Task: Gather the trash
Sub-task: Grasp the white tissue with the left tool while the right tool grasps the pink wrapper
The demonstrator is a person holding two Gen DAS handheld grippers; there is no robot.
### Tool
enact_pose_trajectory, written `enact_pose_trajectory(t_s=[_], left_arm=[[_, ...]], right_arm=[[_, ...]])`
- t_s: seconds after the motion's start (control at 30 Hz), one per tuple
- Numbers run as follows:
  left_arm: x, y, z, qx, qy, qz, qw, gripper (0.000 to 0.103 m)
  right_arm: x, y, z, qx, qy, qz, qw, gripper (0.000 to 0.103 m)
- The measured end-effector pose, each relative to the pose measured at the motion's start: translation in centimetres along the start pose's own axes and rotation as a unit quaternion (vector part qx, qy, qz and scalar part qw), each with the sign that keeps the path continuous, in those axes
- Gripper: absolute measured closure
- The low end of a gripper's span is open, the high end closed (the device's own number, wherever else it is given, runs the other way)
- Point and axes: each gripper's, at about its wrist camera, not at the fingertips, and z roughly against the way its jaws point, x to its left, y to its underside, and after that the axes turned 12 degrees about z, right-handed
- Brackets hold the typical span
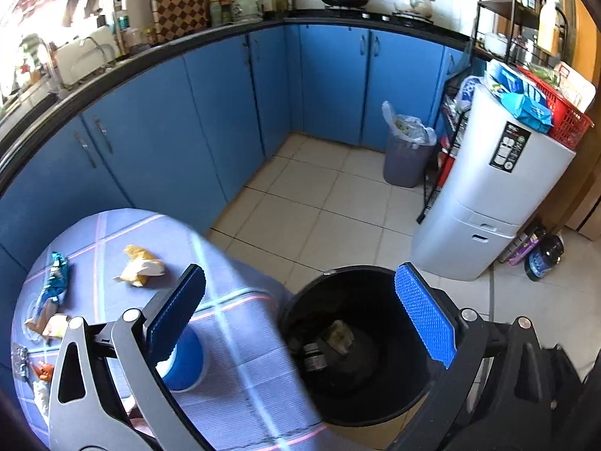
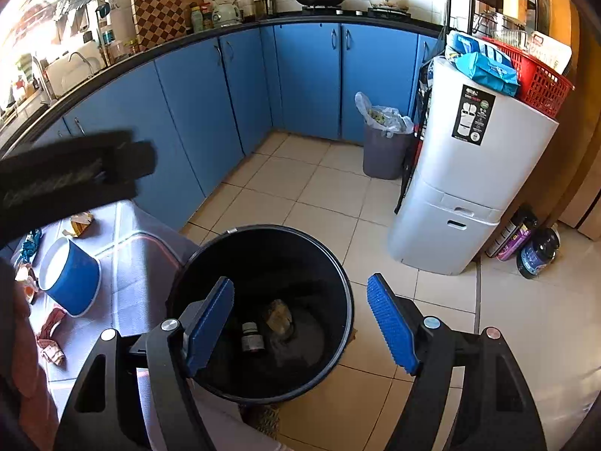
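Observation:
A black bin [image 1: 375,272] stands on the floor beside a table with a lilac cloth [image 1: 240,338]. At its bottom lie a crumpled brownish wad [image 1: 340,336] and a small dark jar [image 1: 313,357]. My left gripper [image 1: 300,282] hangs open over the bin's rim, with nothing between its blue pads. My right gripper [image 2: 300,285] is open above the same bin [image 2: 338,263], also empty. On the cloth lie a tipped blue cup [image 1: 186,360], a yellow wrapper [image 1: 141,267], a blue wrapper [image 1: 56,278] and more scraps [image 1: 49,325].
A grey bin with a plastic liner [image 1: 407,154] stands by the blue cabinets [image 1: 188,131]. To the right is a tall white container [image 1: 488,188] with a red basket [image 1: 563,116] on top and bottles [image 1: 544,259] on the floor beside it. A dark blurred finger [image 2: 75,169] crosses the right wrist view.

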Motion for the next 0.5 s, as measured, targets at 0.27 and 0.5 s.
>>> enact_pose_trajectory(t_s=[0.27, 0.5], left_arm=[[7.6, 2.0, 3.0, -0.018, -0.045, 0.039, 0.9981, 0.003], [16.0, 5.1, 6.7, -0.043, -0.112, 0.071, 0.9902, 0.003]], right_arm=[[5.1, -1.0, 0.7, -0.030, -0.024, 0.034, 0.999, 0.031], [12.0, -1.1, 0.9, -0.026, -0.082, 0.082, 0.993, 0.031]])
